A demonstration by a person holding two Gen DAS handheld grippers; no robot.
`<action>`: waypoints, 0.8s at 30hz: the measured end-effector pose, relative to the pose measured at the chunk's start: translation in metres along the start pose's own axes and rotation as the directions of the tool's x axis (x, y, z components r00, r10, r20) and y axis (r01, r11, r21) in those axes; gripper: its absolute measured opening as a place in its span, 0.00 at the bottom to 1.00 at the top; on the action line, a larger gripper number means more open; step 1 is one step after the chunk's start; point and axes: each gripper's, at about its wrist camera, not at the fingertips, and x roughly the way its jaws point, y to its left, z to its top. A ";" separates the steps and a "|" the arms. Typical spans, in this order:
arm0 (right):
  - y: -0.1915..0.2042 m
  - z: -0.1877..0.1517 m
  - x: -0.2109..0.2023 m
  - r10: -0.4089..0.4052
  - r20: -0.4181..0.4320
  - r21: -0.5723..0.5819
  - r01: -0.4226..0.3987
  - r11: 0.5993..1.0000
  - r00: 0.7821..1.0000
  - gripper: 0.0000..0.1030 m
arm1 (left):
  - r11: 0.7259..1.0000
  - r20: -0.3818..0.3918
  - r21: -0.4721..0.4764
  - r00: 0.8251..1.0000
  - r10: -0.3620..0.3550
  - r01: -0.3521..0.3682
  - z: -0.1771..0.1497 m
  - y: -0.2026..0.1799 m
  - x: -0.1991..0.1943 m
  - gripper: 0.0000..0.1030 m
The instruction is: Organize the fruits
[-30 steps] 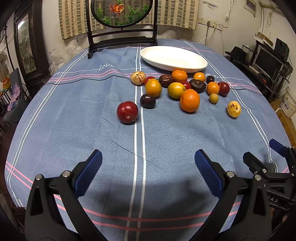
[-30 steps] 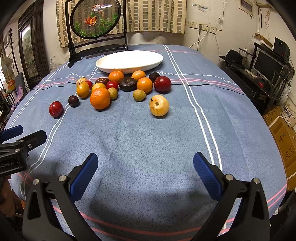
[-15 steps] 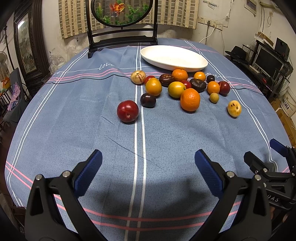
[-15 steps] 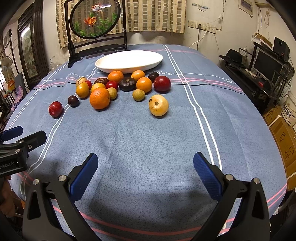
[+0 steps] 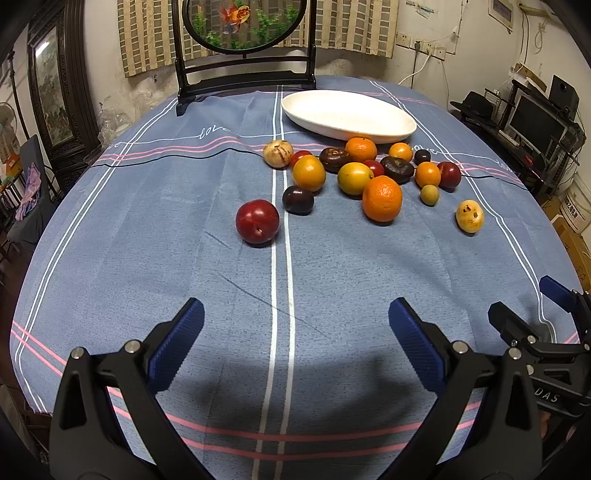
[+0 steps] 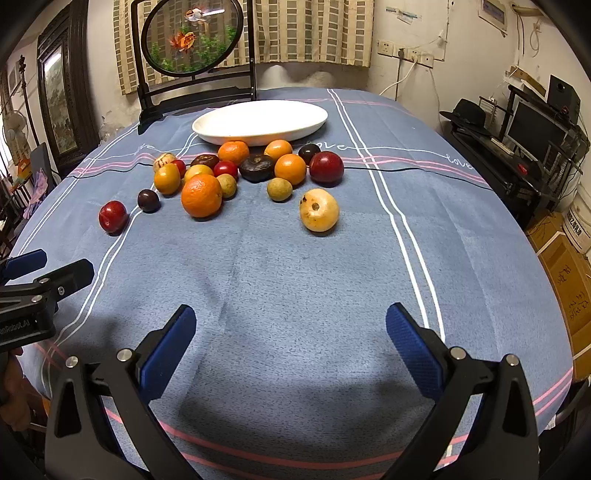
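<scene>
Several fruits lie loose on the blue tablecloth in front of an empty white oval plate (image 5: 347, 114), which also shows in the right wrist view (image 6: 258, 120). Nearest my left gripper (image 5: 295, 325) is a red plum (image 5: 257, 220), with a dark plum (image 5: 297, 199) and a large orange (image 5: 381, 198) behind it. Nearest my right gripper (image 6: 291, 332) is a yellow spotted fruit (image 6: 319, 209). Both grippers are open and empty, low over the near part of the table, well short of the fruits.
A black stand with a round goldfish panel (image 5: 243, 26) stands at the table's far edge behind the plate. A shelf with a monitor (image 6: 532, 125) and cardboard boxes (image 6: 565, 266) stand to the right of the table.
Both grippers have crept slightly forward toward the fruits. Both jaws stay open and no fruit has moved.
</scene>
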 end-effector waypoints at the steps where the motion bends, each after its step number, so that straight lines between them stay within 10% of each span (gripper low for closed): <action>1: 0.000 0.000 0.000 0.001 -0.001 -0.001 -0.001 1.000 1.000 0.99 | 1.000 0.000 -0.001 1.000 -0.001 0.001 0.000 0.000 0.000 0.98; 24: -0.013 0.014 0.018 0.047 -0.056 -0.023 -0.049 0.999 0.997 0.99 | 0.998 -0.054 0.064 0.999 -0.004 0.008 0.032 0.025 0.057 0.95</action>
